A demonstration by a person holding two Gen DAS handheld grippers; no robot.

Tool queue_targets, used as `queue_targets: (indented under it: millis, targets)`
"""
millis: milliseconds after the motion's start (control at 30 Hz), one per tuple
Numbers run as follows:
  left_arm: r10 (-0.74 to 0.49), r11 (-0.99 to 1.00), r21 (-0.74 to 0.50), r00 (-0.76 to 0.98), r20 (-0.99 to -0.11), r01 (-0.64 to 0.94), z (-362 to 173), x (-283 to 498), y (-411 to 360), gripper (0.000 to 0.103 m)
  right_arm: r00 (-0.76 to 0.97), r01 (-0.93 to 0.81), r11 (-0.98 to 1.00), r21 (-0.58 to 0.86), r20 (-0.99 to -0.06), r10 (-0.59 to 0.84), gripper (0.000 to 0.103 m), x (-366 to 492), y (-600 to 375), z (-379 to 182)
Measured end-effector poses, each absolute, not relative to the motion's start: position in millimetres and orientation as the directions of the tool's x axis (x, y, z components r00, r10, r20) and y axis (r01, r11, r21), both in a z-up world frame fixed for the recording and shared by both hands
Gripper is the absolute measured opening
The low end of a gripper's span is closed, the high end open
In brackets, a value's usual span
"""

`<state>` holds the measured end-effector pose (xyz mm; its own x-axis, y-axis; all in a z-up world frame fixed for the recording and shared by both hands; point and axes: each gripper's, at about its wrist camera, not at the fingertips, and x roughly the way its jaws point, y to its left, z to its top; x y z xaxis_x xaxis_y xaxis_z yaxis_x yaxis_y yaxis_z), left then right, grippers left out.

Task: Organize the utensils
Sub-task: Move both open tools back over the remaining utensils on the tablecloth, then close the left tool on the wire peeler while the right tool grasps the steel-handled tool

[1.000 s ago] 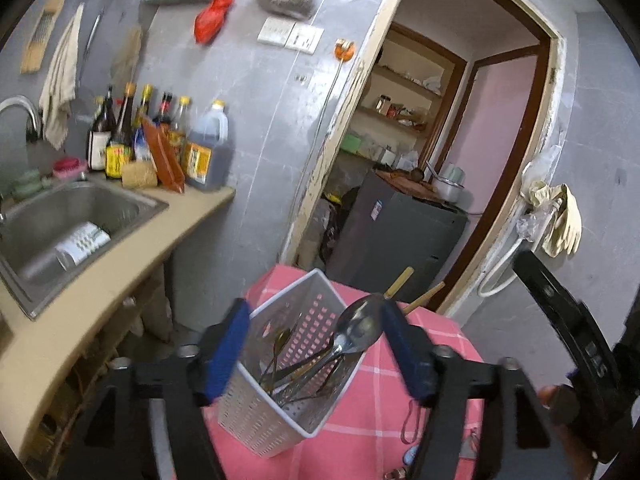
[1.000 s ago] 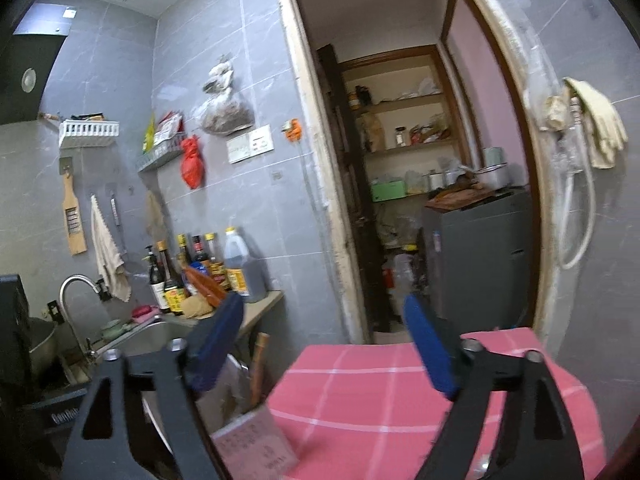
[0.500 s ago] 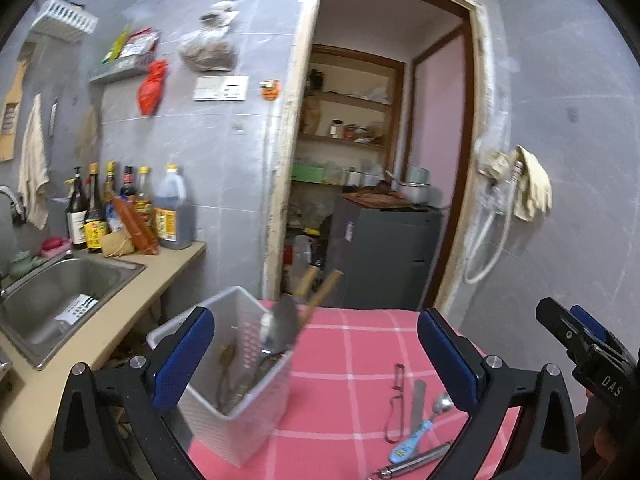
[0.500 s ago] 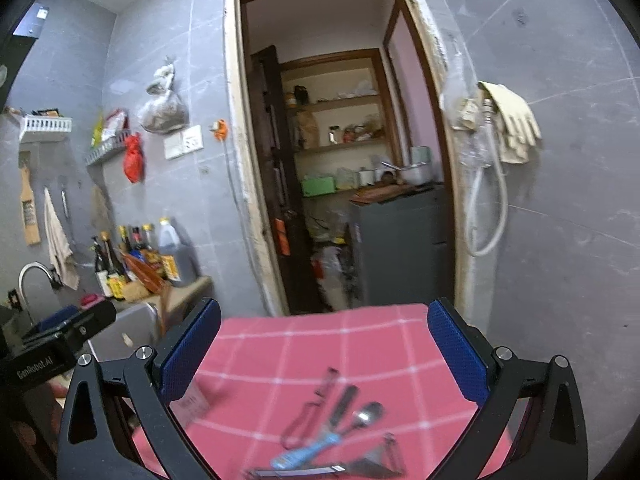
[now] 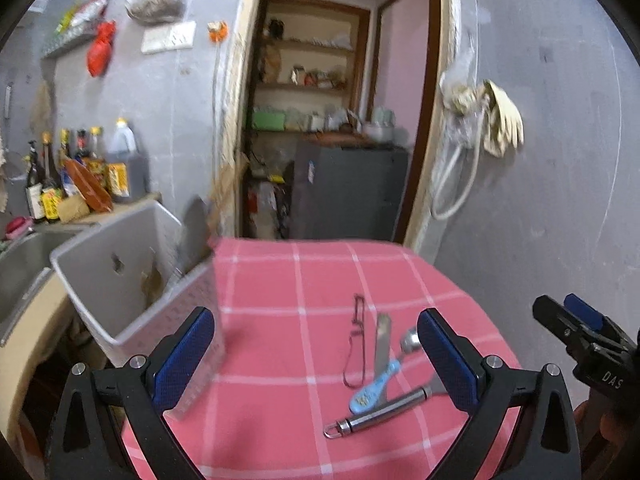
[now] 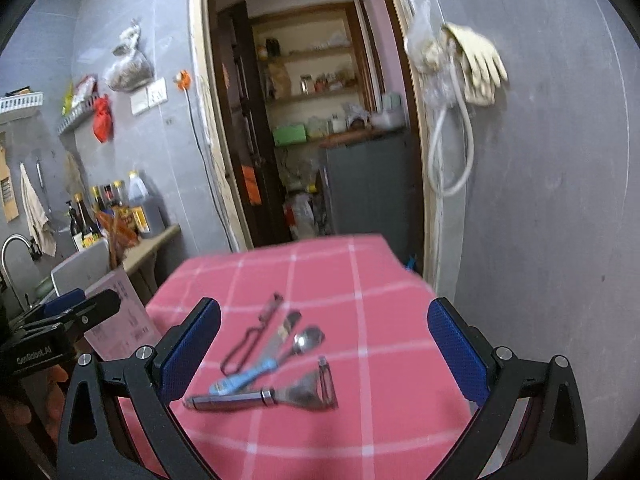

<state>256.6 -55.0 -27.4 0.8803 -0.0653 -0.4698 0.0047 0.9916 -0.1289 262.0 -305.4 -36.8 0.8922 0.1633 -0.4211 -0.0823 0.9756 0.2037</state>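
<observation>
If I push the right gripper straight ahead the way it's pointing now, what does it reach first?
Probably the loose utensils on the pink tablecloth. The open right gripper frames the steel-handled peeler nearest, with the blue-handled spoon just beyond. Depth is unclear, so it might pass above them.

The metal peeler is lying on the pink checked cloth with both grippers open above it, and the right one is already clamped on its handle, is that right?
Not quite. The right gripper holds nothing; the right wrist view shows its jaws wide apart above the peeler, which lies free on the cloth. The left gripper is open too.
</observation>
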Motion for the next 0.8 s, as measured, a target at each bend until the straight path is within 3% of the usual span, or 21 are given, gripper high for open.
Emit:
queue_targets:
  millis: [100, 300, 467, 667, 800]
  targets:
    - [-0.097, 0.989, -0.149, 0.824, -0.558, 0.015, -43.0, 273.4, -55.9, 0.102, 0.851, -0.075, 0.963, 0.260, -0.486, 0.197, 0.102, 269.7, -310.1, -58.0]
    - [-0.119, 0.985, -0.174, 0.751, -0.649, 0.006, -67.8, 297.6, -57.6, 0.102, 0.781, -0.050, 0.937, 0.347, -0.571, 0.253, 0.101, 278.4, -313.8, -94.3]
    - [-0.143, 0.982, -0.189, 0.706, -0.693, 0.013, -85.6, 317.1, -66.5, 0.099, 0.719, -0.016, 0.907, 0.421, -0.626, 0.303, 0.075, 286.8, -311.7, -125.7]
    - [-0.183, 0.977, -0.210, 0.627, -0.757, 0.032, -108.6, 342.8, -76.4, 0.079, 0.667, -0.003, 0.875, 0.483, -0.651, 0.362, 0.053, 289.4, -300.3, -155.2]
    - [-0.216, 0.970, -0.239, 0.564, -0.797, 0.033, -124.8, 357.6, -76.2, 0.067, 0.669, 0.005, 0.867, 0.498, -0.647, 0.367, 0.045, 291.2, -294.5, -162.6]
